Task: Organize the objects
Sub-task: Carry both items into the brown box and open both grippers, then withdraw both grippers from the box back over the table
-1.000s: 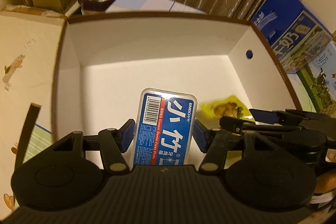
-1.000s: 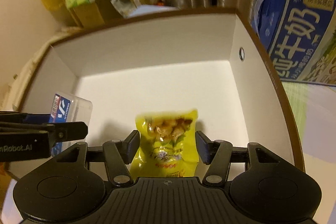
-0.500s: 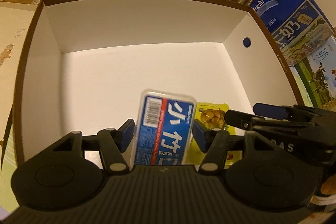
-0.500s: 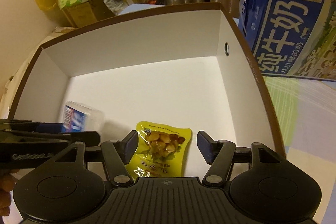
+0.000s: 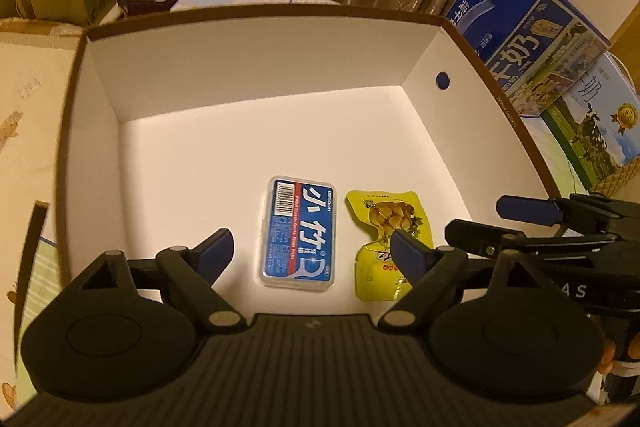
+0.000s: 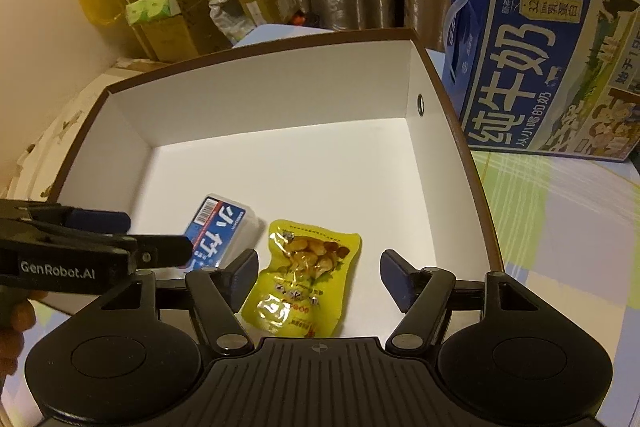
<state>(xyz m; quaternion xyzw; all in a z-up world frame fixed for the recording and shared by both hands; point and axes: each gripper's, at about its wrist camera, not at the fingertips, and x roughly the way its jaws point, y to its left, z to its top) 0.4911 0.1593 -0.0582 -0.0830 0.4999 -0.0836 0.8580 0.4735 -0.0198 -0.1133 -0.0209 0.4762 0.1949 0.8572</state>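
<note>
Inside the white box [image 5: 248, 131], as the left wrist camera is showing it, we are seeing the blue floss case [image 5: 298, 233] lying flat on the floor near the front wall, with the yellow snack pouch [image 5: 386, 243] just beside it on the right, a thin strip of floor between them. Our left tongs [image 5: 310, 249] are standing spread wide above the case and touching nothing. The right tongs are reaching in from the right edge, one blue pad overlapping the pouch in this view.

In the right wrist camera, we are looking down on the same pouch [image 6: 306, 273], lying flat between the fingers of the right tongs [image 6: 320, 273], which are spread wide and gripping nothing. The floss case [image 6: 220, 233] is lying to its left, partly hidden behind the left tongs [image 6: 156, 235] that are crossing the frame. A blue milk carton [image 6: 544, 67] is standing outside the box on the checked desk [image 6: 560, 227].

We are judging both items as placed, so the step in hand is the retreat. To do it well, we are advising a straight lift with both tongs left spread, keeping the pads clear of the pouch's crinkled edge and of the box walls, and not letting the two tongs collide.
</note>
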